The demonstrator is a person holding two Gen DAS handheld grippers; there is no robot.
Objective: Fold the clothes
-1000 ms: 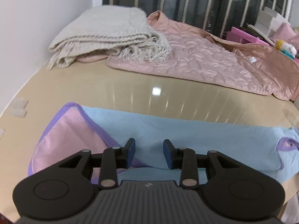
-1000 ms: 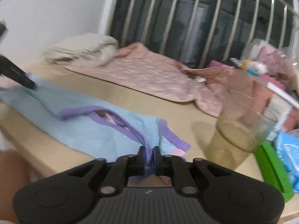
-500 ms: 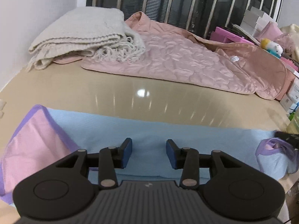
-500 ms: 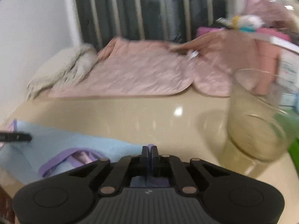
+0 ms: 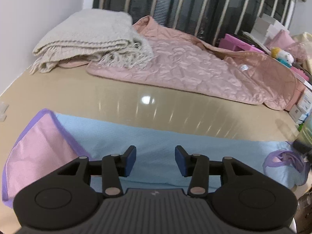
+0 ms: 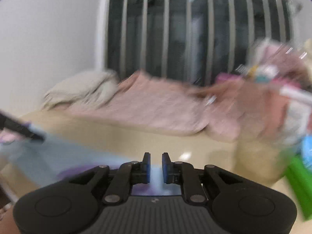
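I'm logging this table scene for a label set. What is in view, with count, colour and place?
Top: one, light blue with purple trim and a pink sleeve, flat along the near table edge.
Blanket: one, cream, folded, far left.
Quilt: one, pink, spread along the far side.
Table: one, glossy beige.
Toy: one, white and yellow, far right.
Boxes: several, white, far right.
Glass: one, clear, right, blurred.
Left gripper: black with blue fingers, opening, over the top, nothing between them.
Right gripper: black, opening, narrow gap over the top's collar end.
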